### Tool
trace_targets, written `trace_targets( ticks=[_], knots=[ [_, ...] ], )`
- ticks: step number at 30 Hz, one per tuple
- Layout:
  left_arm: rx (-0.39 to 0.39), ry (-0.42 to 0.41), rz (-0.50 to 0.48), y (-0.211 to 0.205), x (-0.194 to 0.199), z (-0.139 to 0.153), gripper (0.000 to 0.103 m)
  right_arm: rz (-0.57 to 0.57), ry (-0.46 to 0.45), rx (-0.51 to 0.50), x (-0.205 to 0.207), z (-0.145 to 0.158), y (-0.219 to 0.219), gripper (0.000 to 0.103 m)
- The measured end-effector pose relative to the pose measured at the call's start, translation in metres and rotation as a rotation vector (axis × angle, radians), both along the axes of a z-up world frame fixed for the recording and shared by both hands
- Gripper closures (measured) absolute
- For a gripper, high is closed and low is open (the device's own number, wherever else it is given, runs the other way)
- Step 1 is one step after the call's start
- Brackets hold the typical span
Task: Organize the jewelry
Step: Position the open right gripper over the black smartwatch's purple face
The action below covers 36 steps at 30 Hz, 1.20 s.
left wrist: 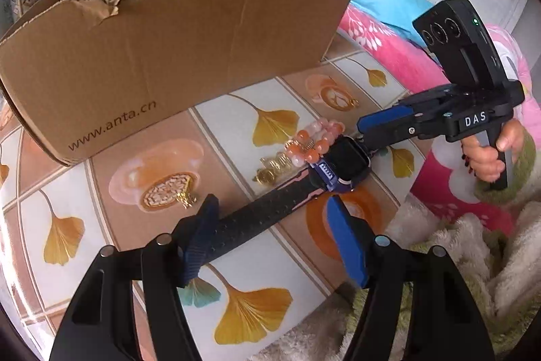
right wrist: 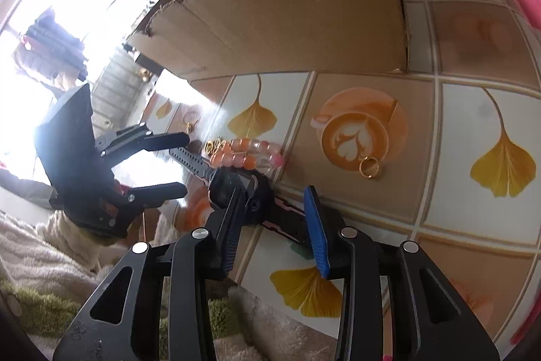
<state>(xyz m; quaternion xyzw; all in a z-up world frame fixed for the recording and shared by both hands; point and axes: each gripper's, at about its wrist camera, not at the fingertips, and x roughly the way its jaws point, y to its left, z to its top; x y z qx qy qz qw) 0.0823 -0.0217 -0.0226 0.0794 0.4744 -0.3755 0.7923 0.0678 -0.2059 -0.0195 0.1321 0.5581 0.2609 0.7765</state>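
Jewelry lies in a small cluster on the patterned tablecloth (left wrist: pixel 67 202), in front of the open cardboard box (left wrist: pixel 169 56) that stands at the far side. In the middle we see a black watch (left wrist: pixel 345 163), with an orange and pink bead bracelet (left wrist: pixel 314 141) touching its far edge and some small gold pieces (left wrist: pixel 274 170) just left of the beads. A gold ring (right wrist: pixel 369 168) rests alone on a printed coffee cup to the right, and a gold charm (left wrist: pixel 187 200) sits well to the left.

Our left gripper (left wrist: pixel 270 205) straddles the watch's strap (left wrist: pixel 257 219). Its fingers are released: the left one meets the strap's edge, and the right pad stands clear of it.

Our right gripper (right wrist: pixel 274 195) straddles the other half of the band, beside the case, with its jaws partly closed. One finger overlaps the case, but we cannot tell whether the pads press. A hand (left wrist: pixel 490 158) holds its handle over the fluffy blanket (left wrist: pixel 473 242) at the near edge.
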Motion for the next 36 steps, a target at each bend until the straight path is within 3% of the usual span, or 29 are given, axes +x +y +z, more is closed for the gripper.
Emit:
trace_targets(
  ticks=[6, 12, 17, 21, 26, 30, 36],
  knots=[
    [0.020, 0.027, -0.031, -0.002, -0.011, 0.001, 0.039, 0.077, -0.016, -0.057, -0.008, 0.002, 0.010, 0.069],
    [0.063, 0.026, -0.067, -0.004, -0.027, 0.003, 0.039, 0.167, -0.095, -0.141, -0.019, 0.014, 0.024, 0.060],
    [0.108, -0.040, -0.098, -0.009, -0.037, 0.005, 0.039, 0.313, -0.192, -0.273, -0.031, 0.023, 0.045, 0.051],
    [0.177, -0.101, -0.128, -0.017, -0.039, -0.001, 0.038, 0.395, -0.209, -0.365, -0.033, 0.015, 0.055, 0.051],
    [0.189, -0.133, -0.135, -0.015, -0.038, -0.005, 0.023, 0.423, -0.223, -0.402, -0.036, 0.008, 0.061, 0.048],
    [0.207, -0.131, -0.106, -0.017, -0.035, -0.009, 0.007, 0.417, -0.236, -0.394, -0.043, 0.009, 0.063, 0.039],
    [0.212, -0.126, -0.093, -0.019, -0.035, -0.010, 0.005, 0.395, -0.264, -0.407, -0.050, 0.014, 0.063, 0.025]
  ],
)
